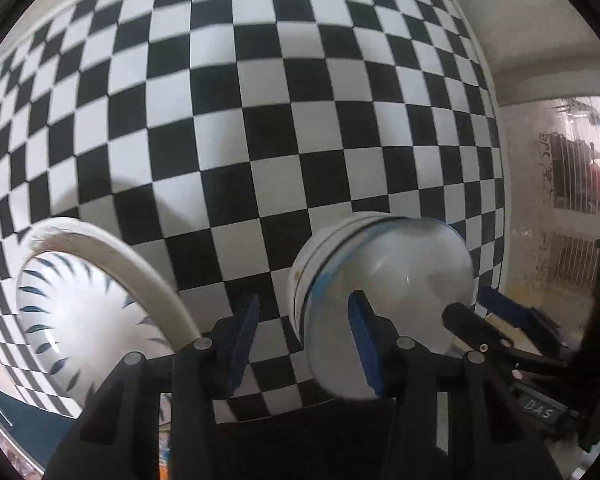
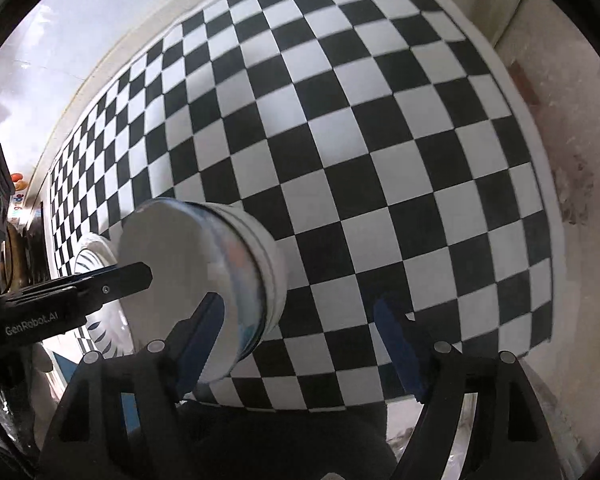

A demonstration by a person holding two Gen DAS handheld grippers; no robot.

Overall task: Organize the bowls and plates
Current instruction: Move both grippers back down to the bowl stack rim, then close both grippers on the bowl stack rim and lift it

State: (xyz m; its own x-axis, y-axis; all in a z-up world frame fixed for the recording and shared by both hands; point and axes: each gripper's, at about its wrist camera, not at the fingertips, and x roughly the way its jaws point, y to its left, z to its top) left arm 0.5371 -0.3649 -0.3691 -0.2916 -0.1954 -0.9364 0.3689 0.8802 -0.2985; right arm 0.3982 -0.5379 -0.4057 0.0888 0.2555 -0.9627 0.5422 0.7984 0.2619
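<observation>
Bowl (image 1: 400, 272), white with a blue rim band, blurred, low and right of centre in the left wrist view, over the checkered surface (image 1: 260, 120). Left gripper (image 1: 304, 300) jaws partly apart, straddling the bowl's near wall: one pad inside, a strip of checks between the other pad and the wall. Patterned plate (image 1: 80, 312) flat at far left.

Same bowl low and left in the right wrist view. Right gripper (image 2: 300, 304) jaws spread wide and released: one pad over the bowl's hollow, the other well clear of the wall.
</observation>
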